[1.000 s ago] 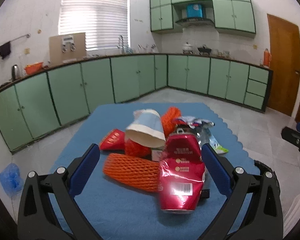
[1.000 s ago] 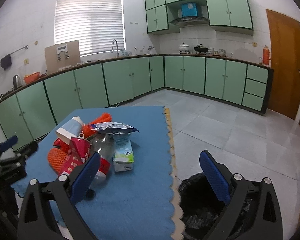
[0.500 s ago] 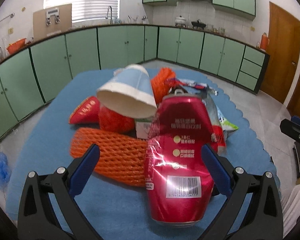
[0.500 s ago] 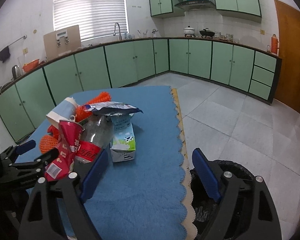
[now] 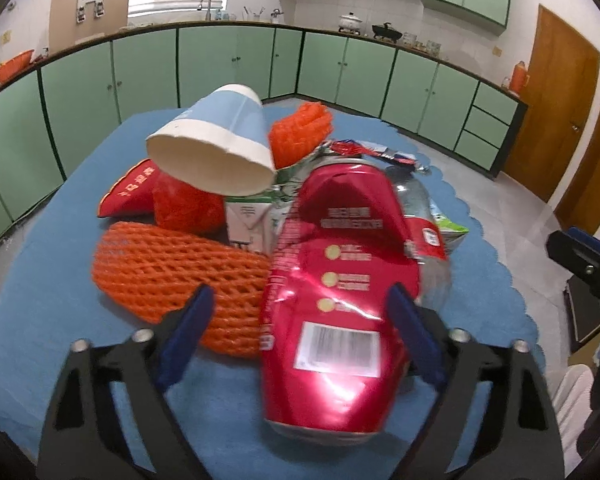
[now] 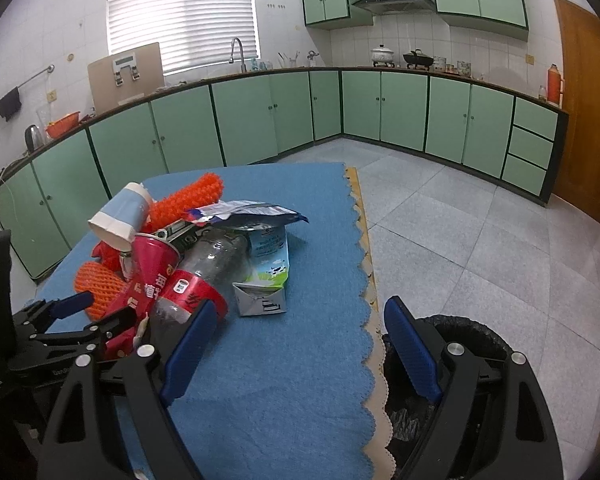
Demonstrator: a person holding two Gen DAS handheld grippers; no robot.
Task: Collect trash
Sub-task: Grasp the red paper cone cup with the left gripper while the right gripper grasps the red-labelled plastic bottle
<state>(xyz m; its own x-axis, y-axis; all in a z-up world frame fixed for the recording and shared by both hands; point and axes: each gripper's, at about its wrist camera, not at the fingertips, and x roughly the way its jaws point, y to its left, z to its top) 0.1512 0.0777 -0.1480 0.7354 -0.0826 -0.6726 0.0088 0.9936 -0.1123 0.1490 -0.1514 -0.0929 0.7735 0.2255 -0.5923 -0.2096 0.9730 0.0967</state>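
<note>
Trash lies heaped on the blue table cloth [image 6: 300, 360]: a crushed red can [image 5: 336, 300] sits nearest the left gripper [image 5: 300, 332], whose jaws are closing around it; the right pad looks to be at the can's side, though blur makes contact hard to judge. At ten o'clock from the can lies orange foam netting [image 5: 172, 264], under the left pad, and at eleven o'clock a tipped paper cup [image 5: 216, 148] rests on the pile. A clear plastic bottle [image 6: 208, 268] leans against the can at its two o'clock, largely hidden behind it in the left wrist view, with a milk carton [image 6: 266, 280] beside it. The right gripper [image 6: 296, 348] hangs wide and empty over the cloth's scalloped edge, above a black-lined bin [image 6: 472, 336], which its fingers partly cover.
</note>
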